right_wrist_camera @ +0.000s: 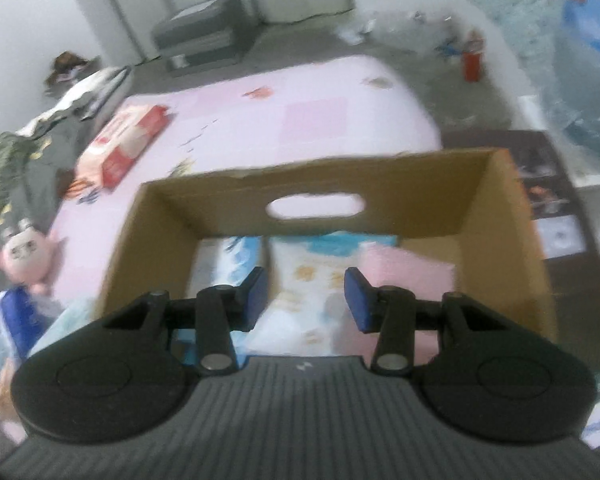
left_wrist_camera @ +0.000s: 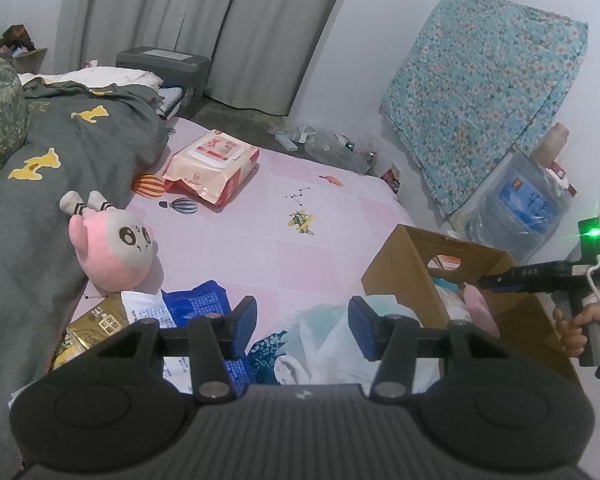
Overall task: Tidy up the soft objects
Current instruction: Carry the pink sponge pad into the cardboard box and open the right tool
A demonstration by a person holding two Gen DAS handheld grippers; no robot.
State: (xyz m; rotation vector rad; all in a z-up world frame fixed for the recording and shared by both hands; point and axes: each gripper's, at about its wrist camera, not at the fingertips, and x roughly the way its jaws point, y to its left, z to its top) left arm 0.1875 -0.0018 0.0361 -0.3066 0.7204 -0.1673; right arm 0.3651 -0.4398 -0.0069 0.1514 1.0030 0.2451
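A cardboard box (right_wrist_camera: 172, 208) stands at the corner of the pink bed and holds a white-and-blue soft pack (right_wrist_camera: 312, 276) and a pink soft item (right_wrist_camera: 408, 272). My right gripper (right_wrist_camera: 306, 296) hangs open over the box's inside, with nothing between its blue pads. In the left wrist view the same box (left_wrist_camera: 412, 256) is at the right, and the right gripper (left_wrist_camera: 484, 282) reaches over it, held by a hand. My left gripper (left_wrist_camera: 303, 328) is open above a clear plastic bag (left_wrist_camera: 324, 332) and grips nothing. A pink plush toy (left_wrist_camera: 116, 246) lies to the left, and a wipes pack (left_wrist_camera: 212, 166) further back.
A grey quilt (left_wrist_camera: 40, 200) with yellow shapes covers the bed's left side. A blue printed bag (left_wrist_camera: 204, 300) and a gold packet (left_wrist_camera: 96, 320) lie near my left fingers. A water jug (left_wrist_camera: 528, 204) and a floral cloth (left_wrist_camera: 484, 92) stand by the right wall.
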